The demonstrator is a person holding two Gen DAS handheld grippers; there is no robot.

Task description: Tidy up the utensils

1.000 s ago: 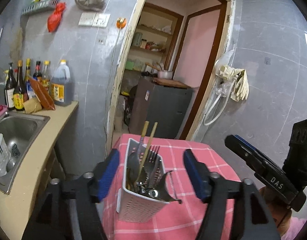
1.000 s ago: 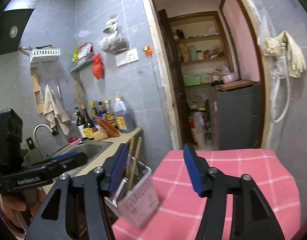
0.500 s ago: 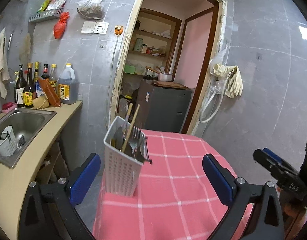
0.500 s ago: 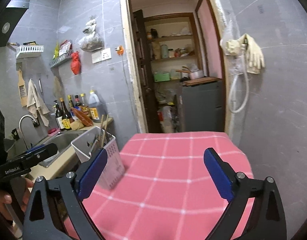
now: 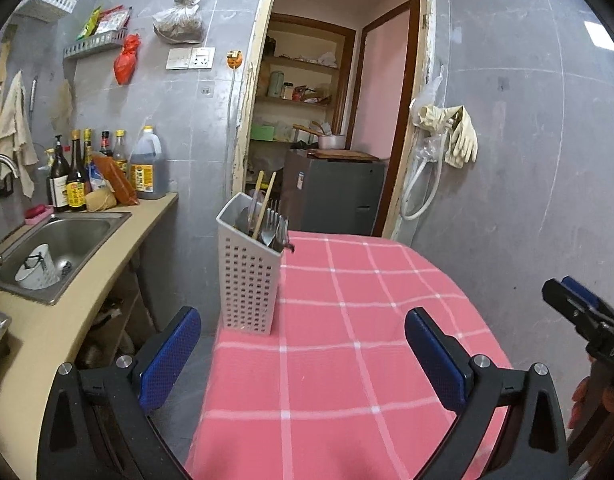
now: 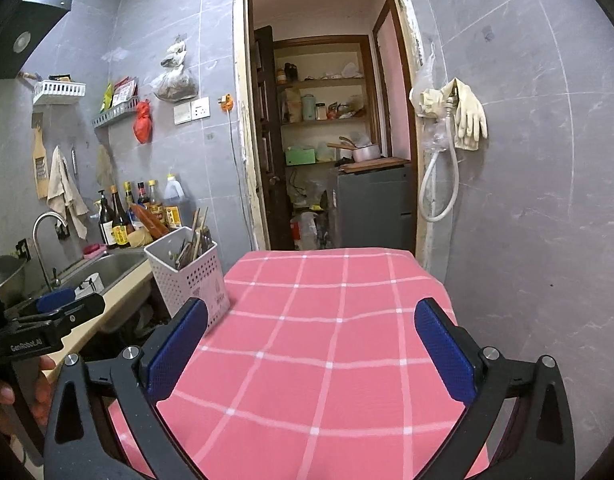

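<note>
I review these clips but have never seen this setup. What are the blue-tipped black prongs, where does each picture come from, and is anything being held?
No robot: a person holds a two-finger tool in each hand, with a fisheye camera looking along the fingers. One picture is from the left gripper, the other from the right gripper. Both are open and hold nothing. On the pink checked tablecloth a white perforated utensil holder stands at the table's left edge, holding forks and chopsticks. A sink lies left.
</note>
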